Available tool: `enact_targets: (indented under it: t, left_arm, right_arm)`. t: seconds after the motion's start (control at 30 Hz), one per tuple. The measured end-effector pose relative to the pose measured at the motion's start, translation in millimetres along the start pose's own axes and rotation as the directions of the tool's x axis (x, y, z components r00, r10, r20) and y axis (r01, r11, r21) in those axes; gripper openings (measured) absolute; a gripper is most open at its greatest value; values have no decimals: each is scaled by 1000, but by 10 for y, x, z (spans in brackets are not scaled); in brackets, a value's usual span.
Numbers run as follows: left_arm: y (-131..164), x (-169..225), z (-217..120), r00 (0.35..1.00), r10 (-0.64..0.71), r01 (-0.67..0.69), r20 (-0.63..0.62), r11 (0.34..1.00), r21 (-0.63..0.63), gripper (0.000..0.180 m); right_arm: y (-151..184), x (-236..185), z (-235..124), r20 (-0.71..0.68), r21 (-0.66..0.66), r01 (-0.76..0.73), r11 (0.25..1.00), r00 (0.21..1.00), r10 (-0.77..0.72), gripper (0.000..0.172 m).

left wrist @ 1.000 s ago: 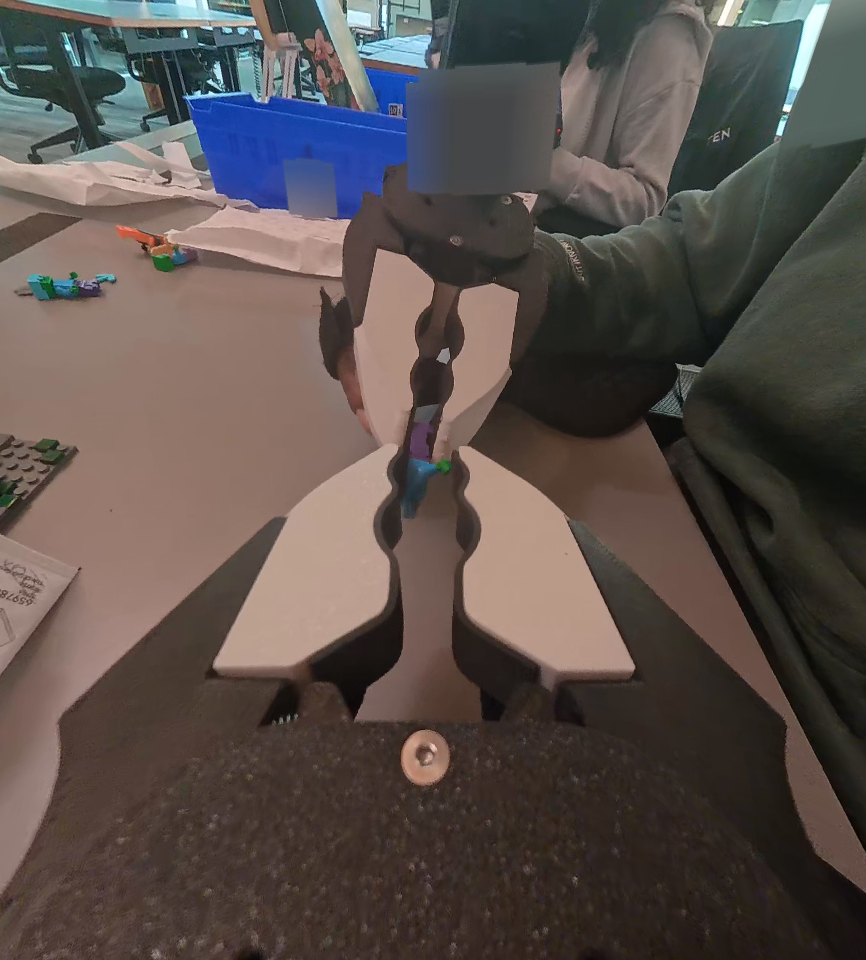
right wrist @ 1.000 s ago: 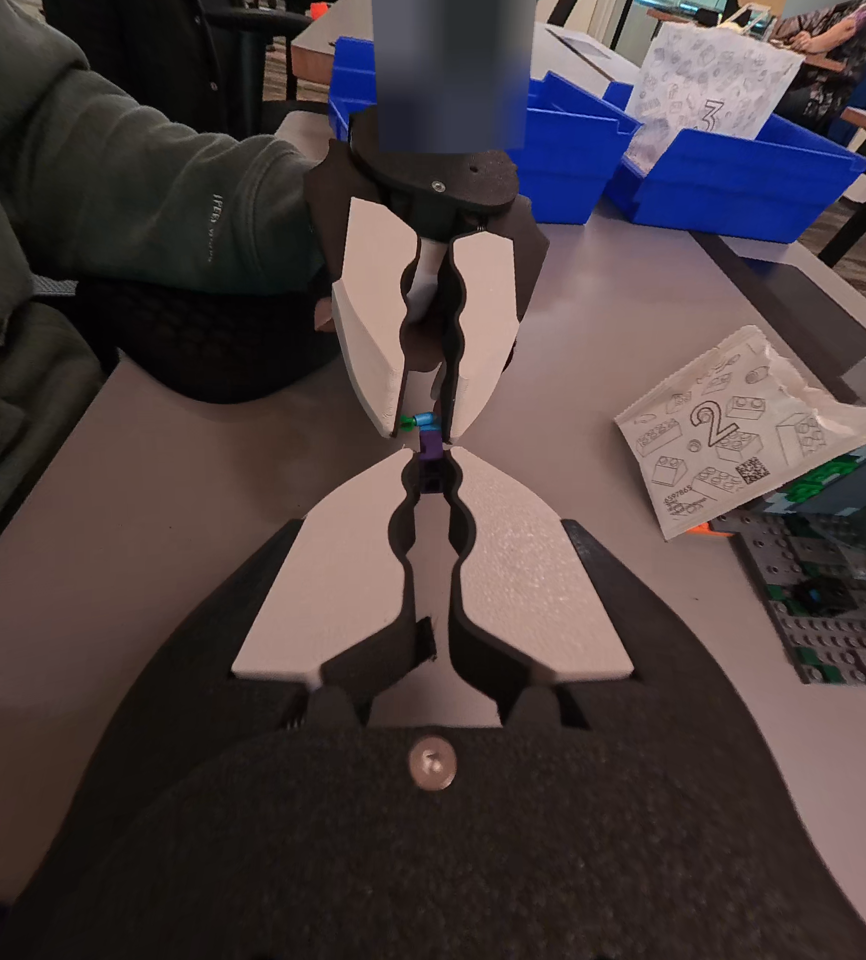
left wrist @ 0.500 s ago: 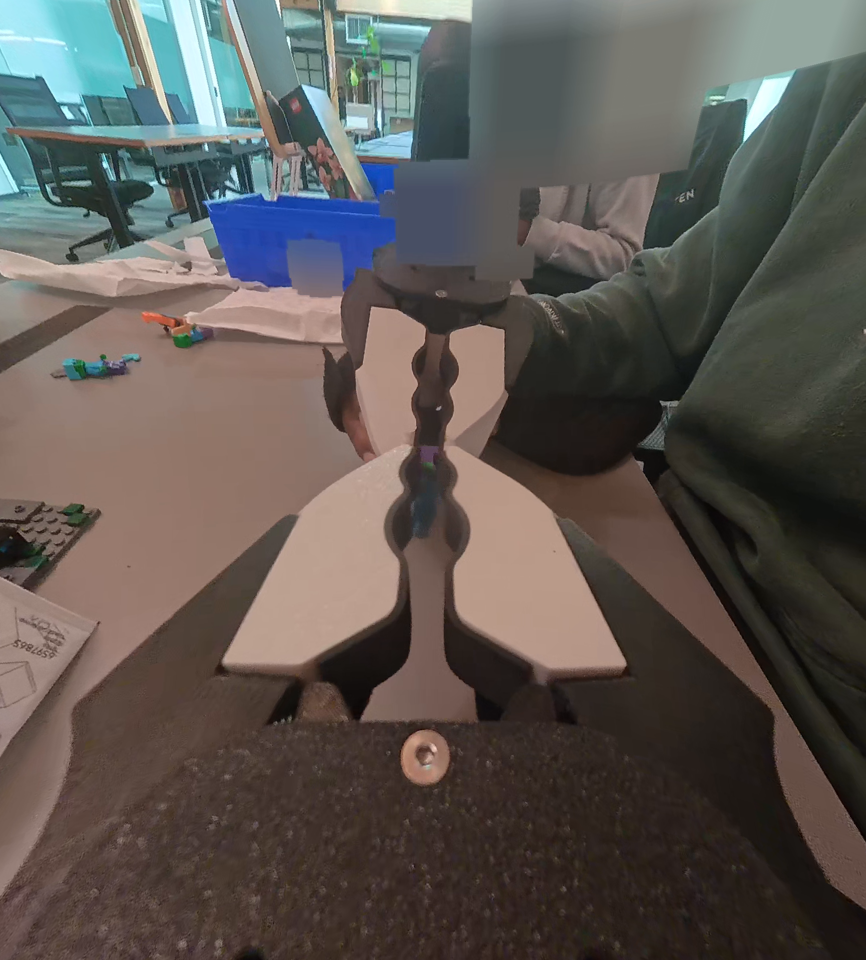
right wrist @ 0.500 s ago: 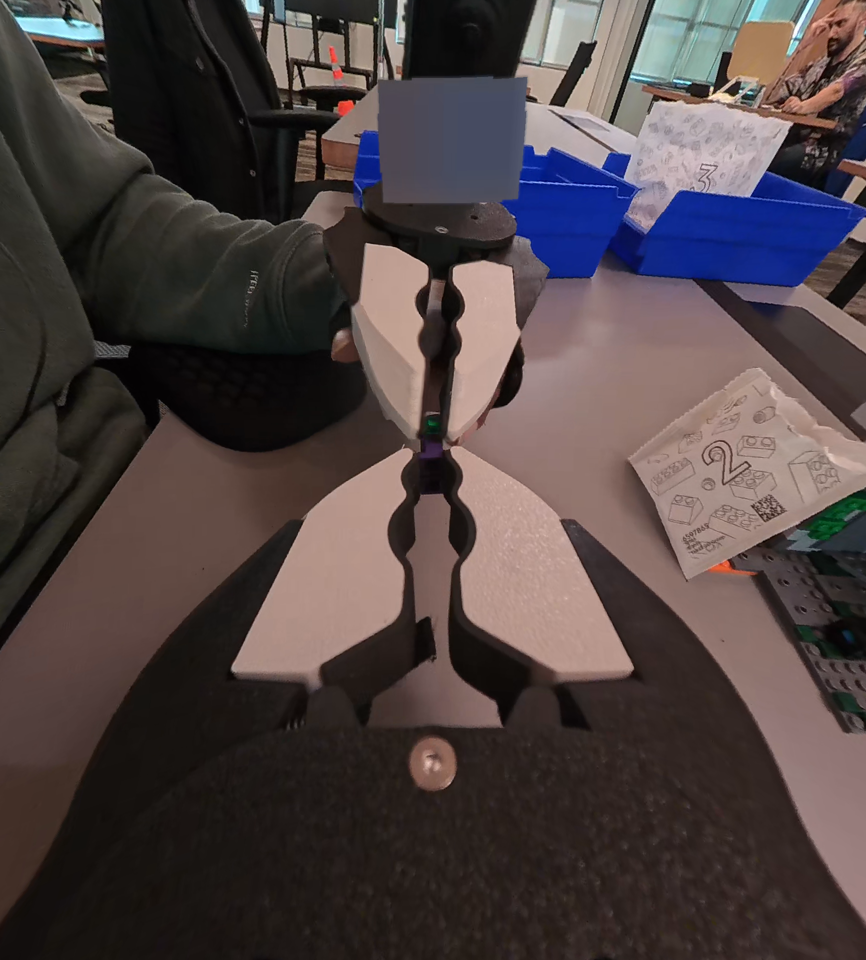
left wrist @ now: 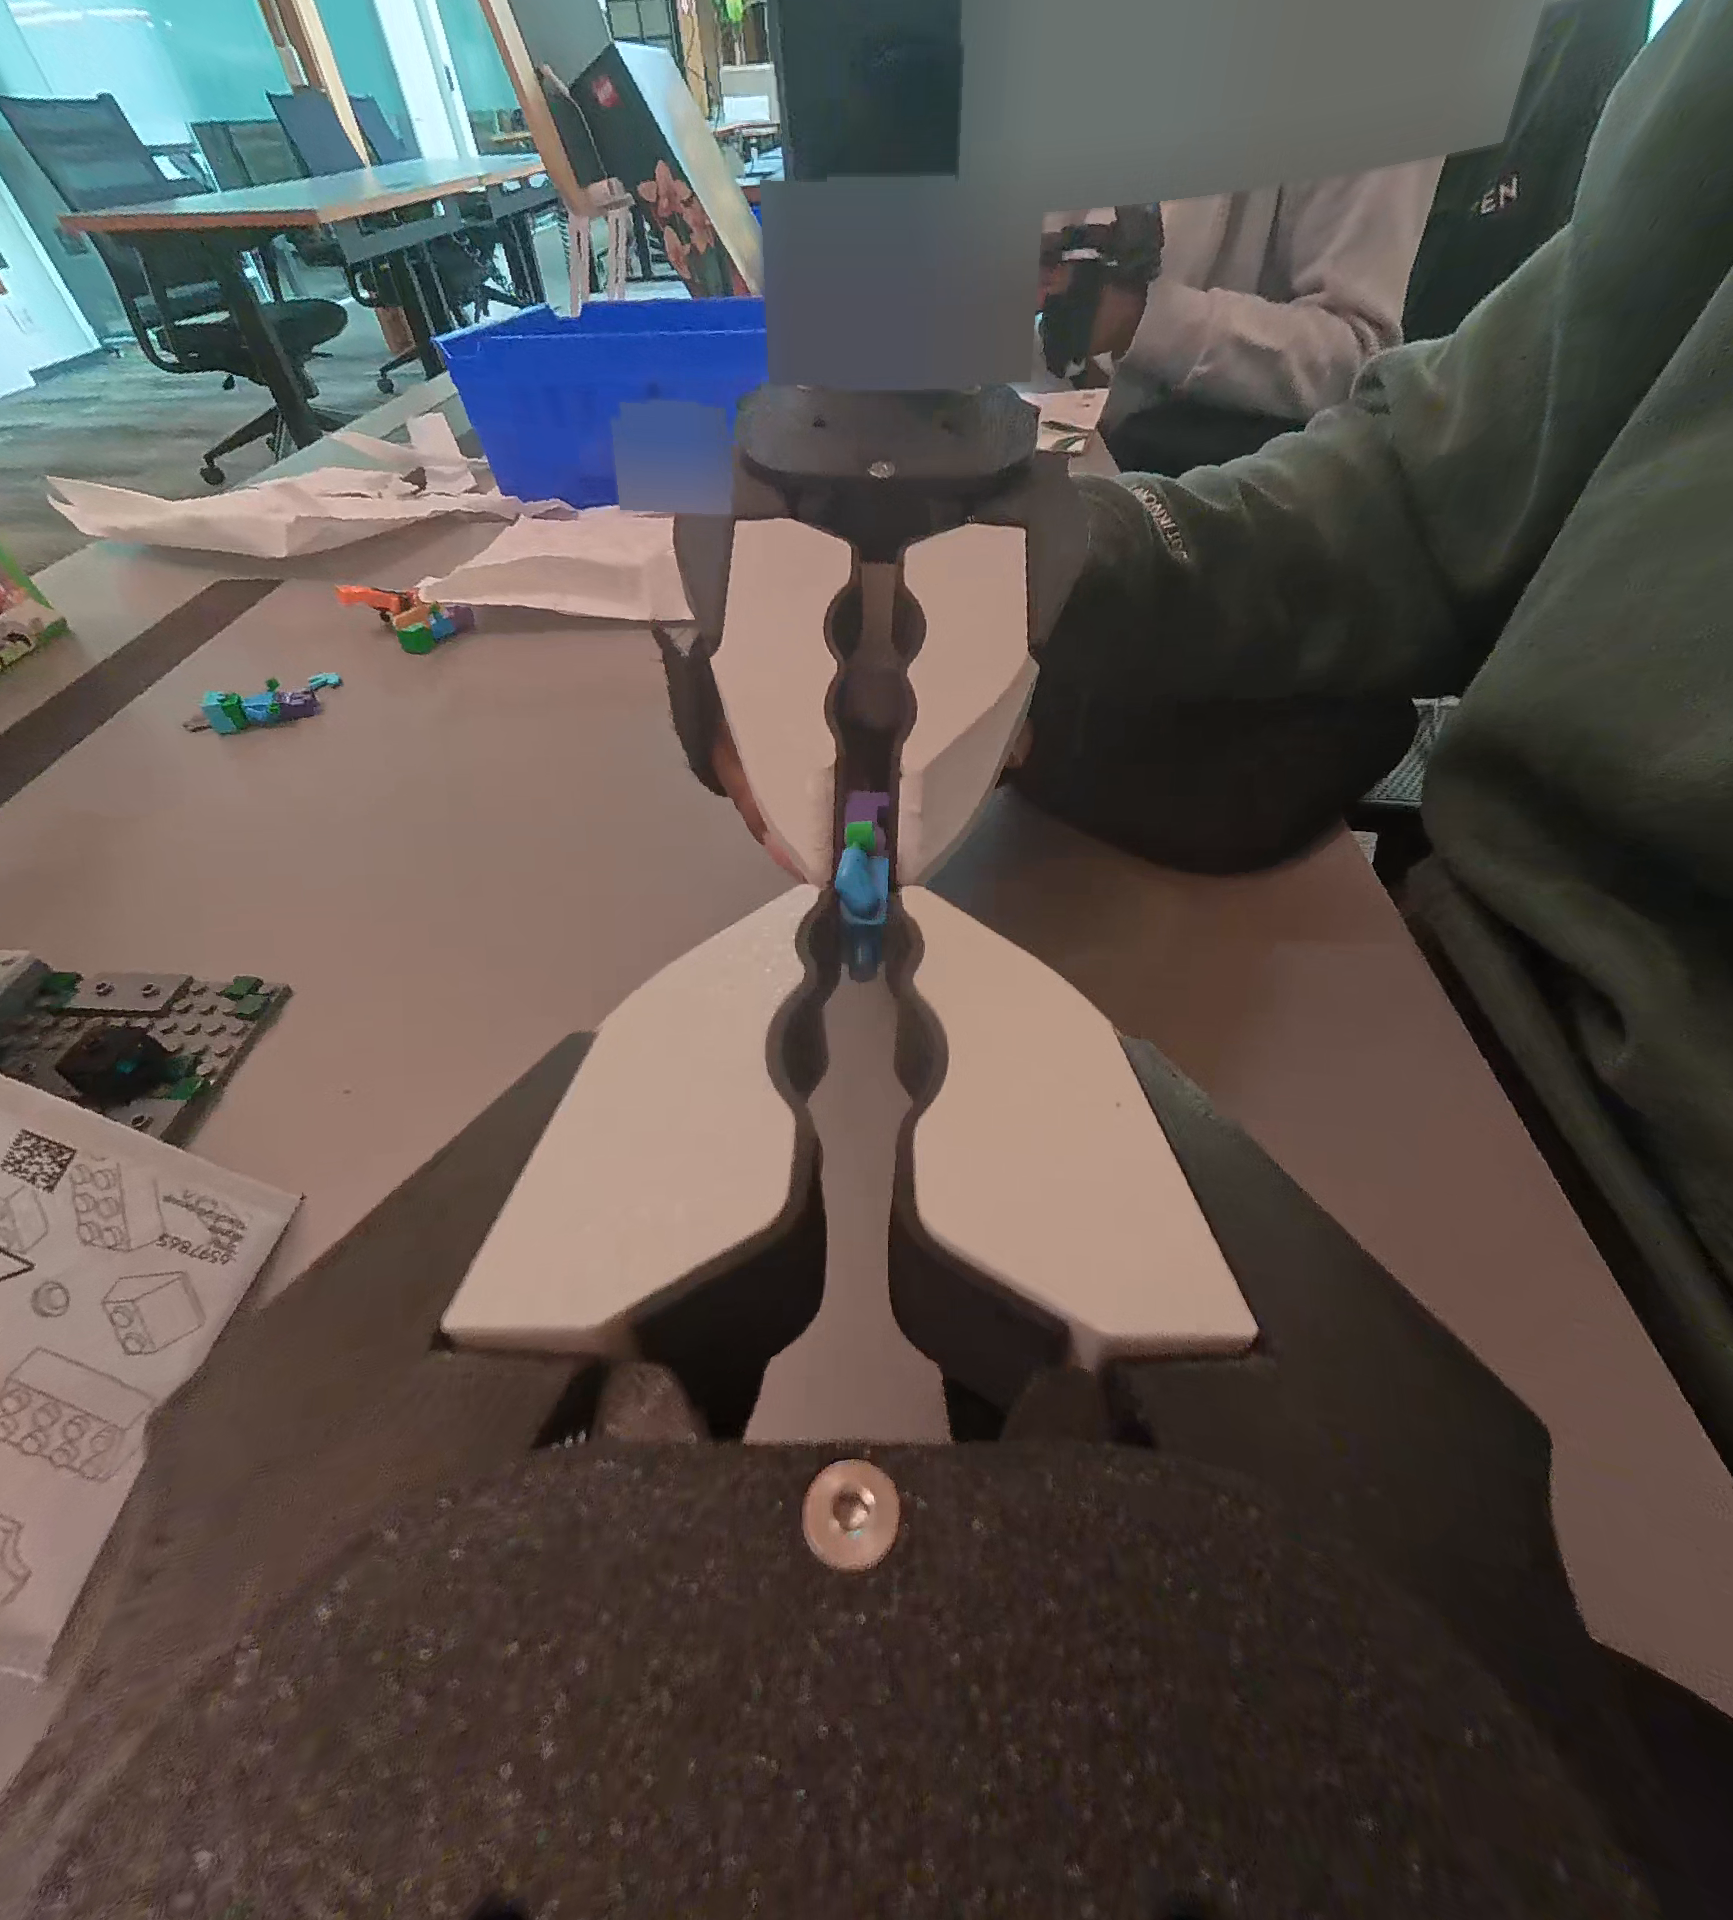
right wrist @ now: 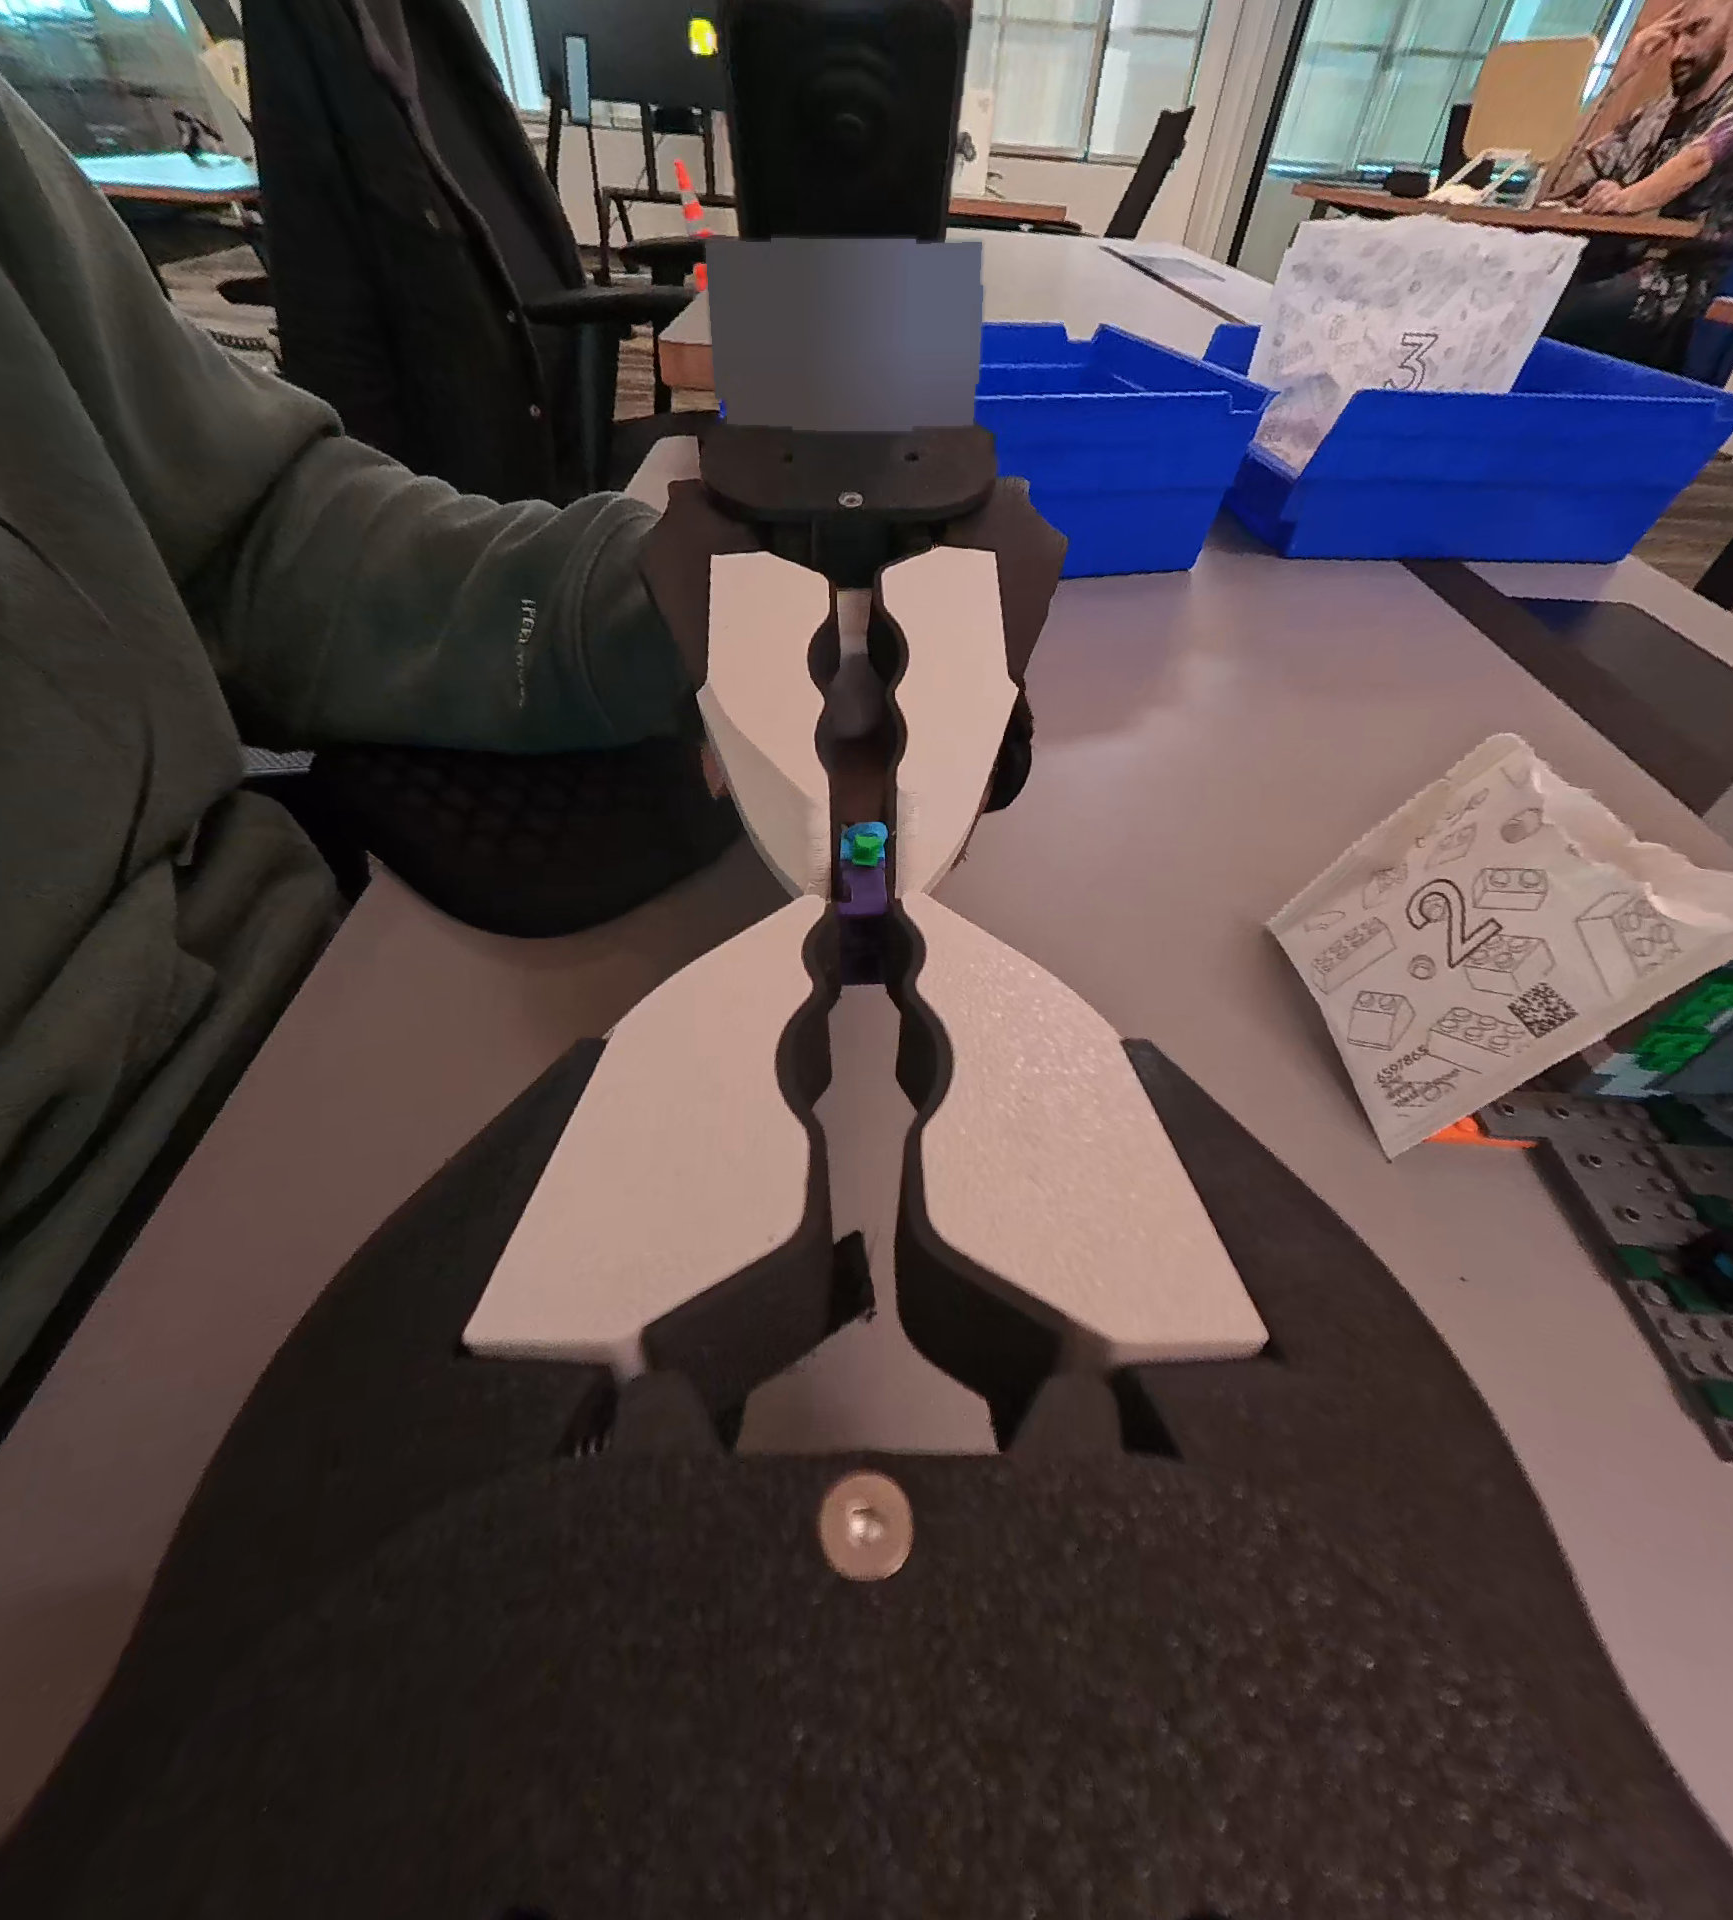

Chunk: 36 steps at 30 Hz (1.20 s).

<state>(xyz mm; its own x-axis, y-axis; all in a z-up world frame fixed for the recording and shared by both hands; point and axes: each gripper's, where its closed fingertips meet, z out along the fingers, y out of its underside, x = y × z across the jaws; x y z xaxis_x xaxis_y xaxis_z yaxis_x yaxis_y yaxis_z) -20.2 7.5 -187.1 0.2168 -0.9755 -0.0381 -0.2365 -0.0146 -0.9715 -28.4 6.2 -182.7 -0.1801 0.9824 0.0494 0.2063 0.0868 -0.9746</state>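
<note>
Blue piece clamped in left gripper; purple piece clamped in right gripper. Tips meet nose to nose above the table, pieces touching, green stud between them. Paper bag near the table's right edge.

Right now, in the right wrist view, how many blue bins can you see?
2. One blue bin sits behind the left gripper; the second blue bin, to its right, holds a white printed bag. Others may be hidden.
</note>
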Motion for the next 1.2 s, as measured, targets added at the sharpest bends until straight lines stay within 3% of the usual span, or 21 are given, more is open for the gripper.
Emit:
enact_targets:
  t: [0.43, 0.47, 0.53, 0.57, 0.7, 0.9, 1.07, 1.2]
  left_arm:
    - [-132, 10, -1, 1000, 21, -20, -16, 999, 35, 9]
    - [-122, -26, -52, 1000, 18, -18, -4, 999, 30, 9]
    - [-238, -250, -453, 996, -56, 44, 76, 986, 158, 8]
    - [-285, -281, -548, 994, -62, 46, 85, 982, 183, 8]
    - [-194, -266, -218, 998, -28, 23, 64, 996, 88, 8]
    - [46, -380, -215, 989, -63, 61, 130, 998, 20, 8]
    - [262, -378, -103, 988, -62, 74, 140, 994, -82, 8]
    - [324, -375, -77, 988, -54, 71, 147, 991, -111, 8]
  right_arm:
    - [-97, -11, -85, 56, 3, -31, 1000, 998, 30, 8]
    - [-110, 14, -135, 47, 7, -31, 999, 998, 31, 8]
    - [-272, 287, -580, -51, 145, -88, 986, 994, 96, 7]
    - [-281, 369, -725, -96, 153, -78, 985, 991, 93, 7]
    - [0, 405, -393, -113, -3, -63, 998, 992, 62, 7]
    - [338, 480, -317, -132, -116, -109, 987, 987, 93, 7]
    - [566, 390, -158, -125, -251, -65, 966, 992, 35, 7]
    - [630, 310, -72, -95, -277, -62, 959, 995, 36, 8]
